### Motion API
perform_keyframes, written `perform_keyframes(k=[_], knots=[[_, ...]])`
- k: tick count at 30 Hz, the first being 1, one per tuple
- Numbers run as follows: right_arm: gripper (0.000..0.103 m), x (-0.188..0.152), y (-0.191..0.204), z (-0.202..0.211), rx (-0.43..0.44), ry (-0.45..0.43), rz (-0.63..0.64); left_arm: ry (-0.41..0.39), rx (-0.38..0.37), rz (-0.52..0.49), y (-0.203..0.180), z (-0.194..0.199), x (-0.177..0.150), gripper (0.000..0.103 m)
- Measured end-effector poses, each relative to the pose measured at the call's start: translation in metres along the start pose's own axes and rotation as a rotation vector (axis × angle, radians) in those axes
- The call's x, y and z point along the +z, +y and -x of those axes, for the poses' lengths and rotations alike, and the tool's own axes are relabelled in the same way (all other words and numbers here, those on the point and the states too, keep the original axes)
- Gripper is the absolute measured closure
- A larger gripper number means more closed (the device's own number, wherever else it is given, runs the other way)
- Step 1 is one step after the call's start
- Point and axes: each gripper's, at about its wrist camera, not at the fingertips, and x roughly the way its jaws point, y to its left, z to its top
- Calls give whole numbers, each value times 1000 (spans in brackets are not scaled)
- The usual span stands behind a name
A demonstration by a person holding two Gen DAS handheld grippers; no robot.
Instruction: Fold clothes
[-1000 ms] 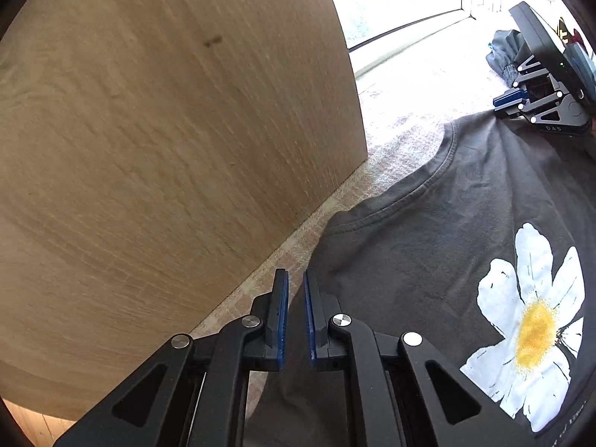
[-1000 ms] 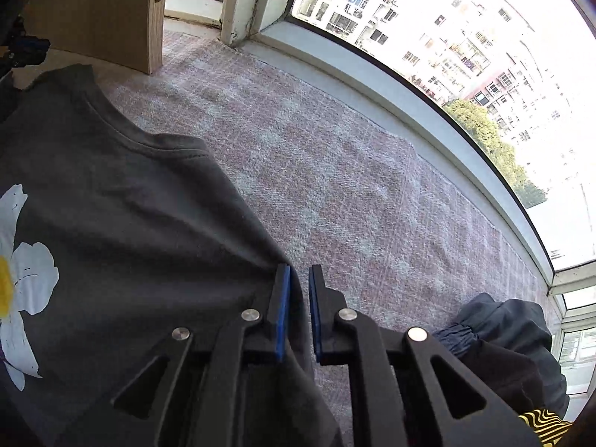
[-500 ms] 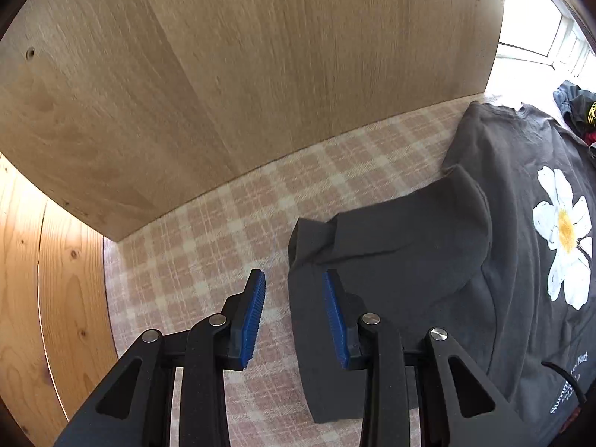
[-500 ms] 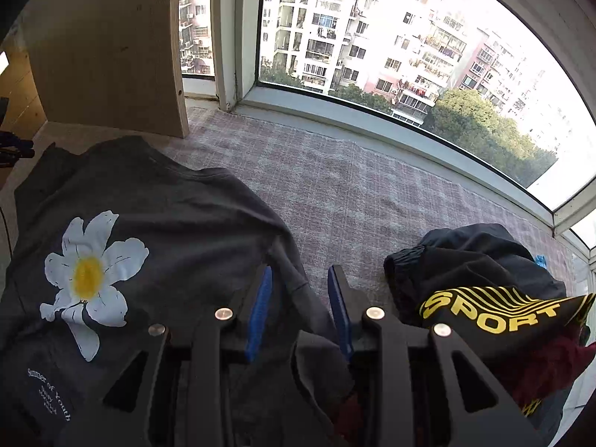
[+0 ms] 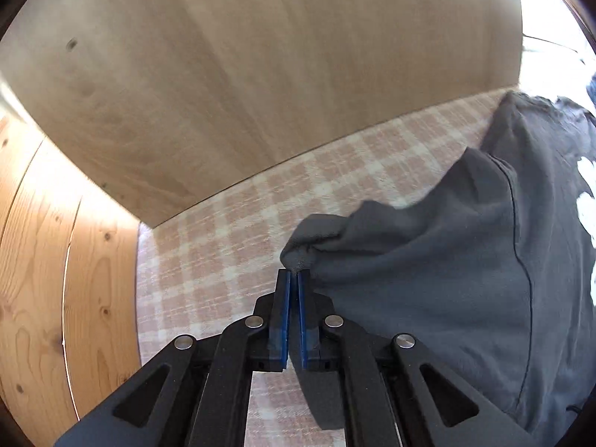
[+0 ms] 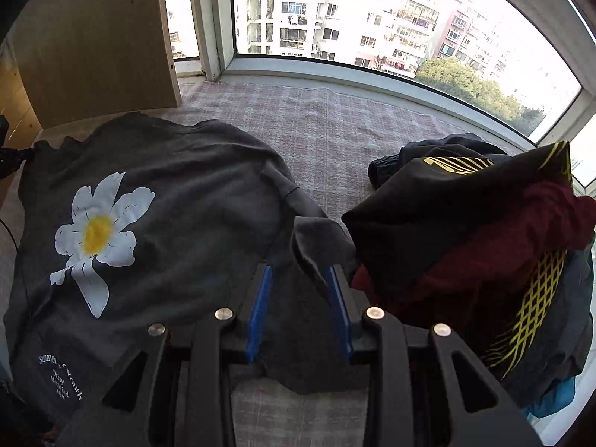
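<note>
A dark grey T-shirt (image 6: 186,186) with a white and yellow daisy print (image 6: 97,231) lies spread on a checked cloth (image 6: 335,130). In the left wrist view my left gripper (image 5: 294,275) is shut on the bunched hem of the shirt's (image 5: 428,279) one sleeve (image 5: 324,231), which is lifted a little off the cloth. My right gripper (image 6: 297,272) is open, its blue pads (image 6: 260,298) wide apart. The other sleeve (image 6: 316,238) lies crumpled between its fingers, not pinched.
A pile of dark, maroon and yellow-patterned clothes (image 6: 465,223) sits right beside the right gripper. A light wooden panel (image 5: 260,74) stands along the cloth's far left edge, with pine boards (image 5: 44,260) beyond. A large window (image 6: 372,18) borders the back.
Both grippers left the shirt's shoulders and moved to its sleeves. The left one, open half a second ago, has shut on its sleeve. The right one has opened wider around the other sleeve.
</note>
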Motion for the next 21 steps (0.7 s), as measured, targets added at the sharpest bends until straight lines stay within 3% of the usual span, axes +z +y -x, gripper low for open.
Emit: perform_keyframes(k=[1, 3, 5, 7, 13, 17, 21], knots=[[72, -9, 0, 5, 8, 7, -11, 32, 8, 37, 8, -2, -3, 74], [72, -30, 1, 15, 24, 23, -31, 27, 67, 15, 10, 11, -13, 74], [72, -63, 7, 24, 39, 43, -50, -17, 60, 7, 10, 41, -29, 74], [72, -96, 13, 34, 53, 64, -68, -57, -27, 37, 14, 77, -49, 68], [72, -195, 30, 62, 96, 126, -123, -92, -260, 25, -18, 167, -142, 68], [72, -260, 42, 81, 125, 167, -160, -17, -379, 18, -51, 190, -221, 68], [72, -314, 53, 89, 134, 209, -168, 77, -420, 25, -81, 202, -299, 68]])
